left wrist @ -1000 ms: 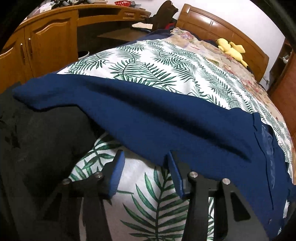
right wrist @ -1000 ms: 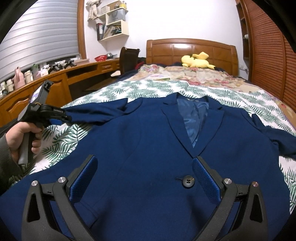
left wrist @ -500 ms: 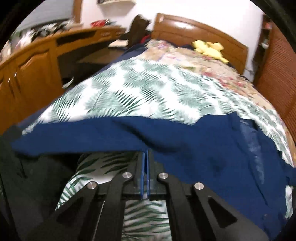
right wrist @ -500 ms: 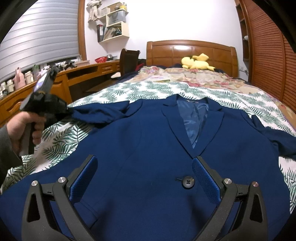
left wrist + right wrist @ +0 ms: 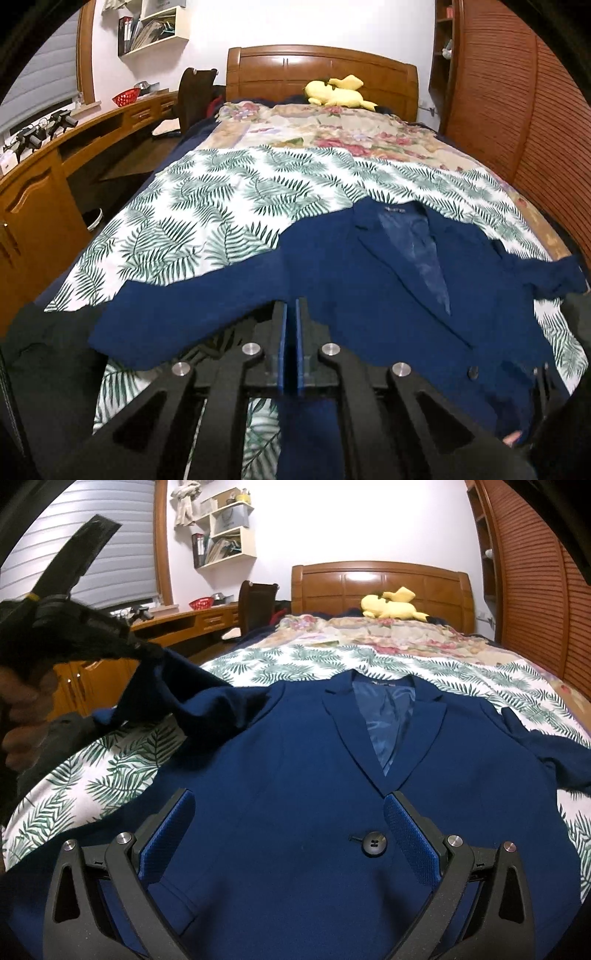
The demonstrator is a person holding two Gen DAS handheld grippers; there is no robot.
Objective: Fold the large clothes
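Left gripper [image 5: 290,343] clamped on sleeve [image 5: 207,705], lifted; jacket [image 5: 314,775] body lies ahead-right of it. Right gripper [image 5: 288,834] spread wide, empty, over jacket front.

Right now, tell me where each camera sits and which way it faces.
Left wrist: sits behind the left claw, raised over the bed's near left side, facing the headboard; claw shut on the jacket sleeve.
Right wrist: sits behind the open right claw, low over the jacket, facing the headboard; a hand shows at left.
Shared: jacket, leaf-print sheet, yellow plush toy.
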